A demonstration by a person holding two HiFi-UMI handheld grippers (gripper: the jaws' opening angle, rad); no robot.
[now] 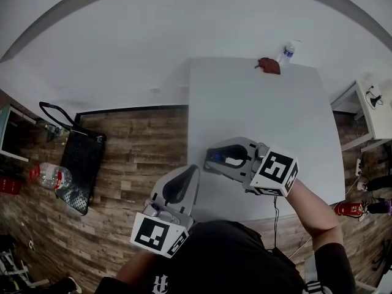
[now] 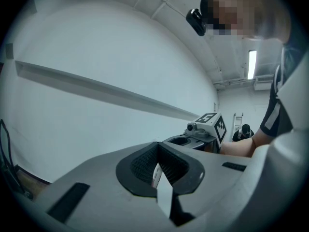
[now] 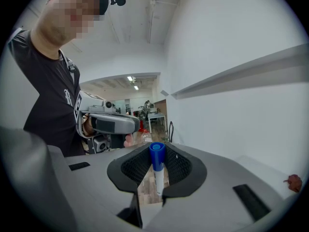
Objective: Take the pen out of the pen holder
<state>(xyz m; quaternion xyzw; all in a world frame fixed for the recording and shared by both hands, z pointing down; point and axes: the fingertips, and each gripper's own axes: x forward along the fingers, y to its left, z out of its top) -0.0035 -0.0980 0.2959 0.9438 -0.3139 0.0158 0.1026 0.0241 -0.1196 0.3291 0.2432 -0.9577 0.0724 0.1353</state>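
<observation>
The white-barrelled pen with a blue cap (image 3: 156, 154) stands upright, pinched between the closed jaws of the right gripper (image 3: 157, 175) above the white table (image 1: 257, 115). The left gripper (image 2: 157, 164) hangs beside it, jaws pressed together. Two clear plastic bottles show: one (image 1: 286, 53) at the table's far edge beside a dark red object (image 1: 268, 65), and one (image 1: 50, 176) on the wooden floor by a black bag (image 1: 82, 158).

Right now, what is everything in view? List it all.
table: one, white, centre.
pen: one, white, blue cap, in right hand-held gripper.
white item: one, labelled, between left hand-held gripper's jaws; kind unclear.
water bottle: one, clear, table's far edge.
brown object: one, beside that bottle.
bag: one, black, floor left.
floor bottle: one, clear, red cap, near bag.
hand-held grippers: two, grey, both shut on their loads.
forearm: one, bare, right side.
</observation>
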